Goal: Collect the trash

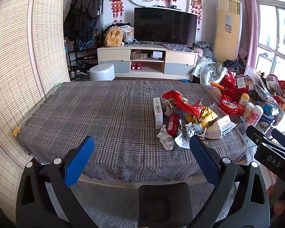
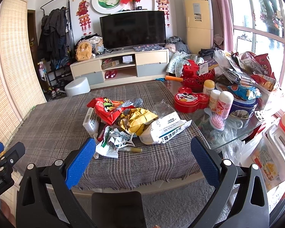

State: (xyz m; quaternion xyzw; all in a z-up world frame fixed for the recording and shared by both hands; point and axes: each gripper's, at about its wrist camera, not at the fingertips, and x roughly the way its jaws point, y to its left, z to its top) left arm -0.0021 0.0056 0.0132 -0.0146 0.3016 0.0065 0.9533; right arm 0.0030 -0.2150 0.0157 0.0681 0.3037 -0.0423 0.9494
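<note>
1. Plainly, nothing of the trash looks collected yet: the trash pile (image 2: 127, 125) lies in one heap on the plaid cloth (image 1: 89, 117), and no bin or bag for it shows in either view.
2. The left gripper (image 1: 142, 159) has its blue pads spread wide with nothing between them. The pile sits ahead of and beyond its right finger, whose tip overlaps the nearest crumpled white wrapper (image 1: 166, 139) in the view; real contact cannot be told.
3. The right gripper (image 2: 142, 159) is likewise spread wide and empty. The pile lies straight ahead, between and just beyond the fingertips, the white wrapper (image 2: 107, 148) beside the left pad.
4. In the heap: a red snack bag (image 2: 106, 110), a yellow crumpled wrapper (image 2: 138, 119), a white medicine box (image 2: 167, 130) and a small tube (image 2: 131, 149) nearest the fingers.
5. My reading: every piece remains to be picked; the right gripper is better placed to begin.
</note>
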